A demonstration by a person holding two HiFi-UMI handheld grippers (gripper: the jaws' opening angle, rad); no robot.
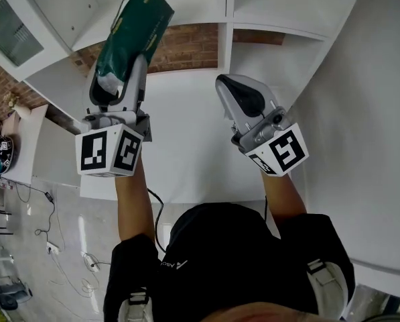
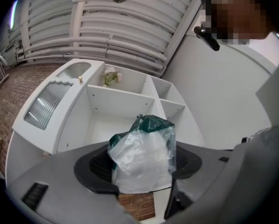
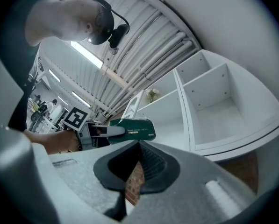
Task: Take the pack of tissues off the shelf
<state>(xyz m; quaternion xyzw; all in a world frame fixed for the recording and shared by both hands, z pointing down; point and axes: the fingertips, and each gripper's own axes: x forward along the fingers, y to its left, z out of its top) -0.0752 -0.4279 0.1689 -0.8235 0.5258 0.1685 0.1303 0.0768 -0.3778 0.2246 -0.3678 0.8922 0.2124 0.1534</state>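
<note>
The pack of tissues (image 1: 134, 35) is dark green with a clear plastic end. It is clamped in my left gripper (image 1: 119, 79), which holds it up in front of the white shelf unit (image 1: 186, 123). In the left gripper view the pack (image 2: 144, 146) fills the space between both pads, clear end toward the camera, and the left gripper (image 2: 140, 171) is shut on it. My right gripper (image 1: 230, 84) hovers to the right of the pack, jaws together and holding nothing. The right gripper view shows the pack (image 3: 132, 129) off to the left, apart from the right gripper (image 3: 139, 147).
The shelf unit (image 2: 123, 97) has several open white compartments with a red brick wall (image 1: 186, 45) behind. A small flower bunch (image 2: 110, 77) sits in an upper compartment. A cabinet with a ribbed glass door (image 2: 50, 101) stands to the left. Cables (image 1: 52, 247) lie on the floor at the left.
</note>
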